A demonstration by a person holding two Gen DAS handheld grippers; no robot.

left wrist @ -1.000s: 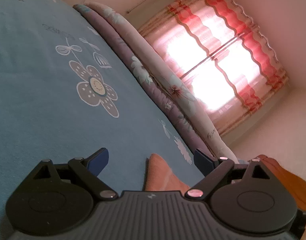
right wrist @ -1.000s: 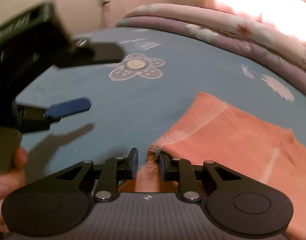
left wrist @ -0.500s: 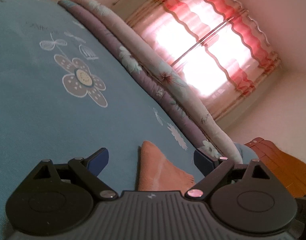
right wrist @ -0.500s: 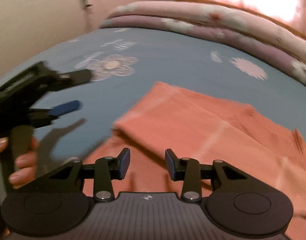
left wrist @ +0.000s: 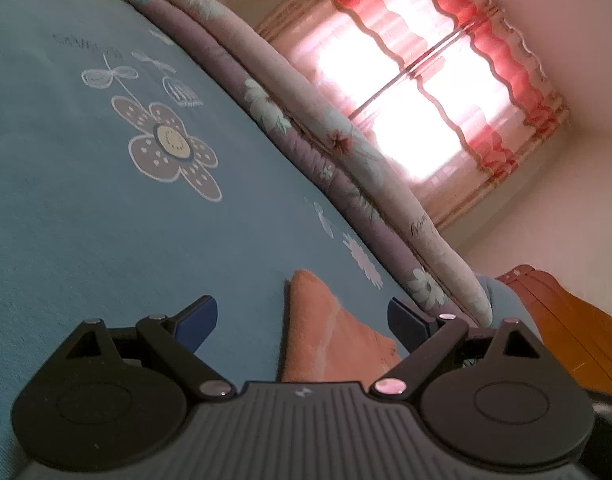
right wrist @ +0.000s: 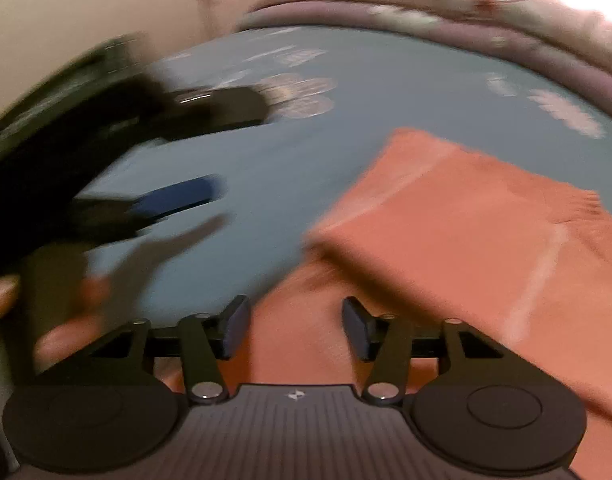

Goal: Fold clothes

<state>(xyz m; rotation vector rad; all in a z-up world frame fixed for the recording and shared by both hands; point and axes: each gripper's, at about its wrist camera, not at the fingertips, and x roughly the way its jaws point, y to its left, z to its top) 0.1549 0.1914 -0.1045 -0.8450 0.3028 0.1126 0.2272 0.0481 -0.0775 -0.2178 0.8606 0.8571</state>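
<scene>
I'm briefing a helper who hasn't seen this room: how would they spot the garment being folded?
Start at the blue flower-print bedsheet covering the bed. Lying flat on it, near the rolled floral quilt, is the orange cloth, one layer folded over itself. It is the only plain orange fabric there.

Colours and patterns on the bed

A blue bedsheet (left wrist: 86, 208) printed with grey-and-white flowers is seen; the folded cloth (right wrist: 458, 216) is orange, the quilt (left wrist: 306, 120) mauve floral, the curtain (left wrist: 446, 60) red-striped.
</scene>
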